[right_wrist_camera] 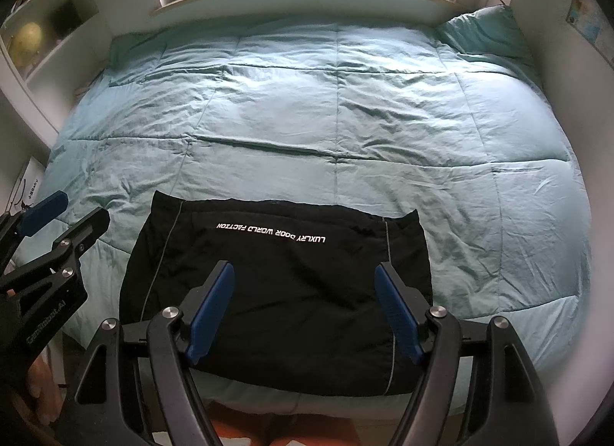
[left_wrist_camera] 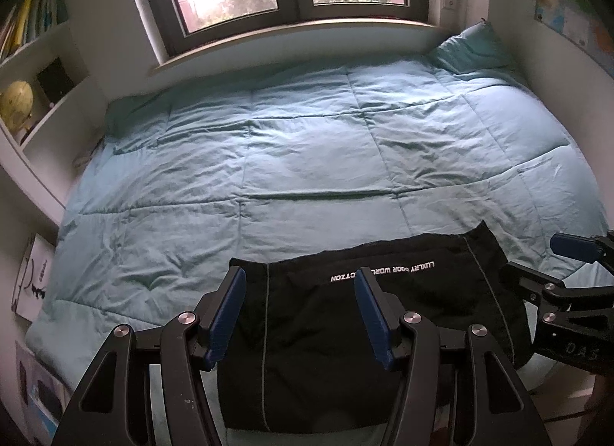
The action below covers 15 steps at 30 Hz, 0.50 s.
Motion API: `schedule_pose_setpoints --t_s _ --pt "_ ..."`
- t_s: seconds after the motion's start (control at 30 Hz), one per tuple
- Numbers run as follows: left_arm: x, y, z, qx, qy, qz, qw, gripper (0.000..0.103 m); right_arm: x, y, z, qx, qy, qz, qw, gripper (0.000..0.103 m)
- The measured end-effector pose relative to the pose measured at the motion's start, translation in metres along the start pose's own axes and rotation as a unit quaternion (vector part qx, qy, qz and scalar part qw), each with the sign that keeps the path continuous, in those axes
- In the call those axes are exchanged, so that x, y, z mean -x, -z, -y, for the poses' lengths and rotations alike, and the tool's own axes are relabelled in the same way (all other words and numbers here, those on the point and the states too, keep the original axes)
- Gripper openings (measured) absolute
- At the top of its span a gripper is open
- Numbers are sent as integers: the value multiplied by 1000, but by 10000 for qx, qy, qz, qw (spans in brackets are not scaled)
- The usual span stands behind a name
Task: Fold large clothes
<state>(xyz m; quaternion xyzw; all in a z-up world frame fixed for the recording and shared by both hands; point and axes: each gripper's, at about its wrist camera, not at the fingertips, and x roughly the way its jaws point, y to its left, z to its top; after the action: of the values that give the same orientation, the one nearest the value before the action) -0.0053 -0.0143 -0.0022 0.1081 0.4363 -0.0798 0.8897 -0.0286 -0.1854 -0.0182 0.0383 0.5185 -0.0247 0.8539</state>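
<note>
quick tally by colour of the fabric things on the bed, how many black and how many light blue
black: 1, the folded garment near the front edge
light blue: 2, the quilt spread over the bed and the pillow in the far right corner
total: 3

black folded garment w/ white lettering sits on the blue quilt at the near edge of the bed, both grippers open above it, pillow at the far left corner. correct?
Wrong on the pillow: it lies at the far right corner by the wall, as the right wrist view shows. The rest holds: the black folded garment lies on the blue quilt at the near edge, left gripper and right gripper open above it.
</note>
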Motion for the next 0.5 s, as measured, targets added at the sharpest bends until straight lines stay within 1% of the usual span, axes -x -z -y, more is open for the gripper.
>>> schedule_pose_setpoints --t_s 0.23,0.33,0.43,0.5 --pt "-6 0 -2 11 -53 -24 10000 61 -8 -1 -2 37 -15 -86 10000 77" --pt "-5 -1 -2 8 -145 106 9998 61 -10 -1 -3 63 -16 -110 9999 77" --pt "-4 -2 -5 21 -427 288 9987 61 -11 -3 -3 76 -17 -123 9999 77" --pt "-4 -2 -9 107 -373 316 9987 61 -11 -3 -3 68 -7 -115 9999 77"
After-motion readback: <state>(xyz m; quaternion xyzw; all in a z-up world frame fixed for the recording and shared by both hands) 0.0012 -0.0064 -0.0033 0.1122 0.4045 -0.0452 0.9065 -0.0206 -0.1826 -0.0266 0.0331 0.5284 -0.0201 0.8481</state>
